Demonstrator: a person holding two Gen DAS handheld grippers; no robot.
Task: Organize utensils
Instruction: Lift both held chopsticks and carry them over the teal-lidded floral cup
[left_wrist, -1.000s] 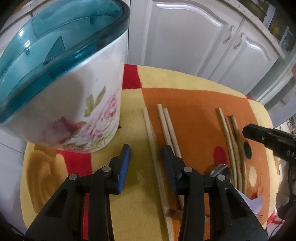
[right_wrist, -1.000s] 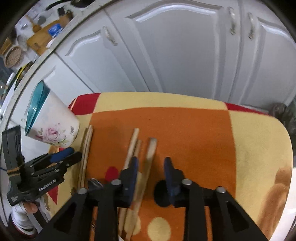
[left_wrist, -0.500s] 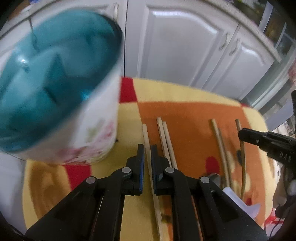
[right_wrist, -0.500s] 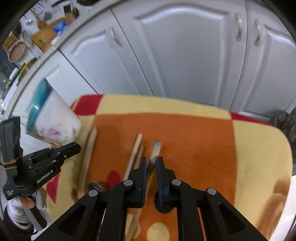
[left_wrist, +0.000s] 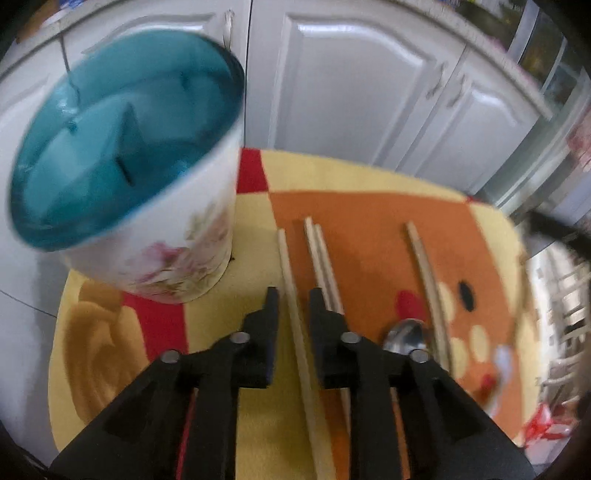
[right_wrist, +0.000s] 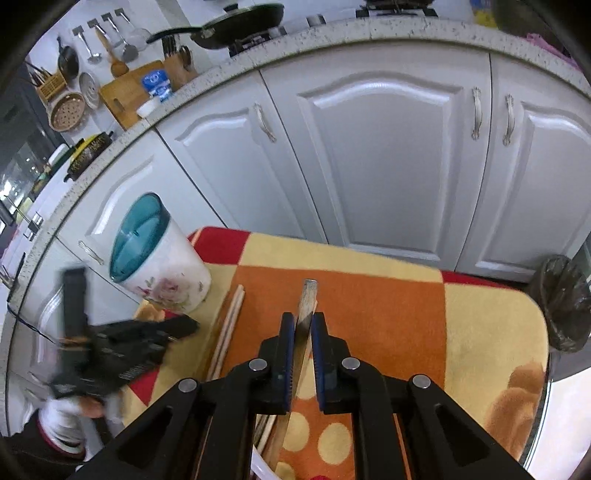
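A white floral utensil holder (left_wrist: 155, 254) with a teal slotted lid stands at the left of the cloth. My left gripper (left_wrist: 293, 299) hovers low over a single wooden chopstick (left_wrist: 286, 258) that lies between its jaws. The jaws are opening and the pads stand clear of the stick. A pair of chopsticks (left_wrist: 321, 254), one more chopstick (left_wrist: 424, 273) and a metal spoon (left_wrist: 406, 336) lie to its right. My right gripper (right_wrist: 303, 325) is shut on a flat wooden chopstick (right_wrist: 308, 295) and holds it above the cloth. The holder (right_wrist: 166, 273) and left gripper (right_wrist: 188, 326) show at its left.
An orange, yellow and red cloth (right_wrist: 388, 314) covers the small table. White cabinet doors (right_wrist: 388, 166) stand behind it. A bin with a dark bag (right_wrist: 561, 302) sits at the right. A gloved hand (right_wrist: 62, 417) holds the left gripper.
The left jaws closed around a chopstick, then parted a little. The right jaws closed on a chopstick and rose with it off the cloth.
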